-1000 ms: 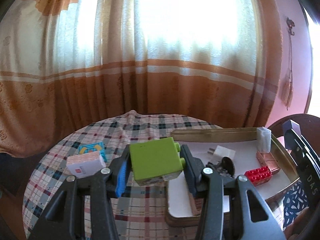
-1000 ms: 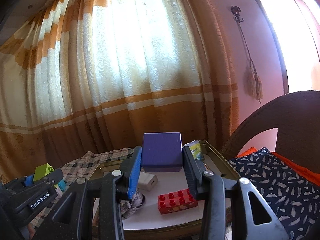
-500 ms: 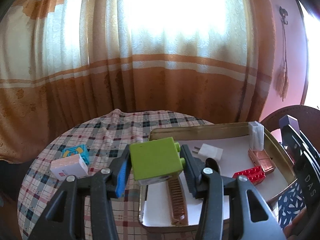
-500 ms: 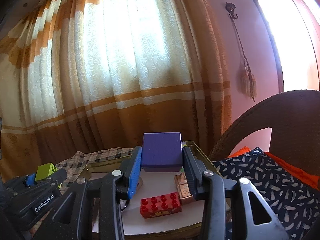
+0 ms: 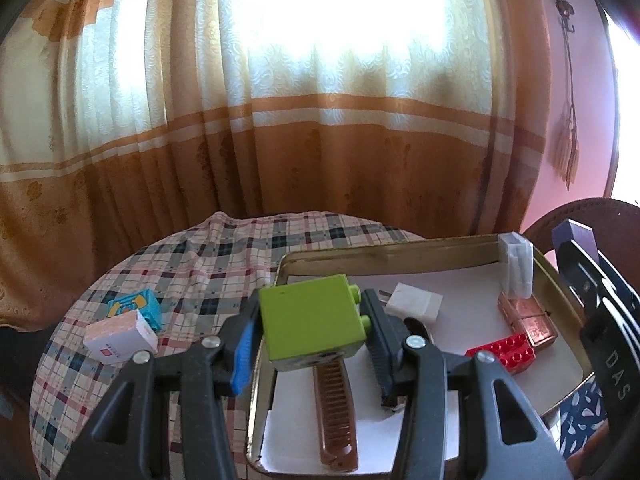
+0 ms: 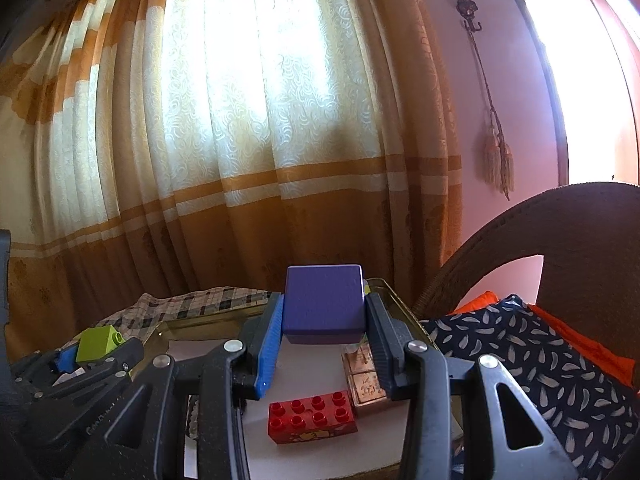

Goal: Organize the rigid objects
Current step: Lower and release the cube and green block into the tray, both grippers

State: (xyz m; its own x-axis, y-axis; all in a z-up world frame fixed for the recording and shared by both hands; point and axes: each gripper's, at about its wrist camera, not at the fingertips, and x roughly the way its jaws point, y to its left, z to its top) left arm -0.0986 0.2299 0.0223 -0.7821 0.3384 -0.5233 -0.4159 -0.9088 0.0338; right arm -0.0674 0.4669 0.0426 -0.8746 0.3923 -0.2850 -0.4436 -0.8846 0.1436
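My left gripper is shut on a lime green toy block and holds it above the left part of a gold metal tray. My right gripper is shut on a purple cube above the tray's right part. The tray holds a red studded brick, a copper box, a white plug adapter, a clear plastic box and a brown comb. The red brick and copper box lie below the purple cube.
On the plaid tablecloth left of the tray lie a white and pink box and a small cyan block. A wicker chair with a patterned cushion stands right of the tray. Curtains hang behind the table.
Both grippers have moved forward over the tray with their blocks held. The comb has come into view under the green block, and the red brick sits nearer under the purple cube.
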